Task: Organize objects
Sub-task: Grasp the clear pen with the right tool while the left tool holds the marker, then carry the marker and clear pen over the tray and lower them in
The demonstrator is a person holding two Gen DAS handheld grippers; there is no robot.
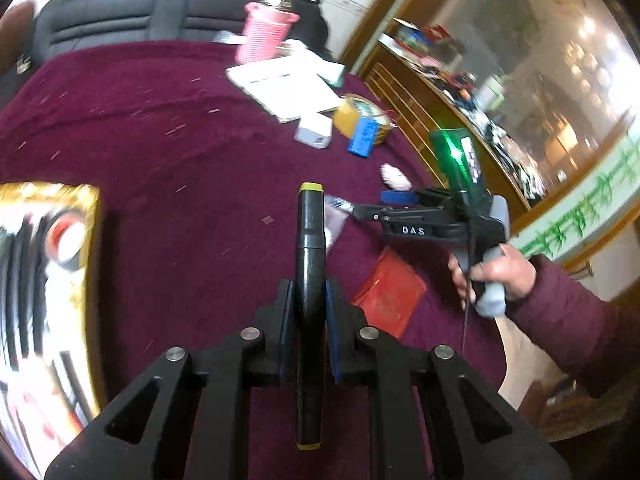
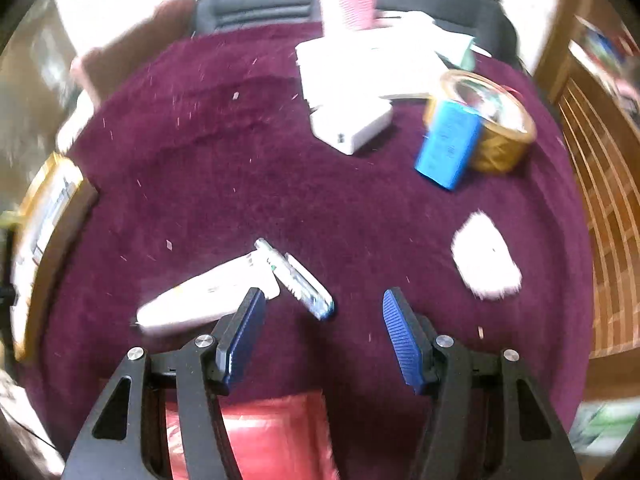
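The left gripper point(image 1: 310, 312) clamps a black marker point(image 1: 309, 240) above the maroon surface point(image 1: 160, 160). The right gripper point(image 2: 320, 308) hangs wide over a small tube point(image 2: 296, 276); closing off-centre could nudge it aside.

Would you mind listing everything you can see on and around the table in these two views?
marker: one, black with yellow ends, clamped in the left gripper
tube: one, white, lying on the cloth by the right gripper's left finger
small packet: one, white and blue, lying against the tube
tape roll: one, brown, far right
blue pack: one, leaning on the tape roll
white box: one, centre back
papers: a white stack, back
pink cup: one, ribbed, back edge
white fluffy item: one, right
red packet: one, near edge
gold box: one, left
tablecloth: maroon
left gripper: black, shut
right gripper: black, blue pads, open
hand: one, holding the right gripper
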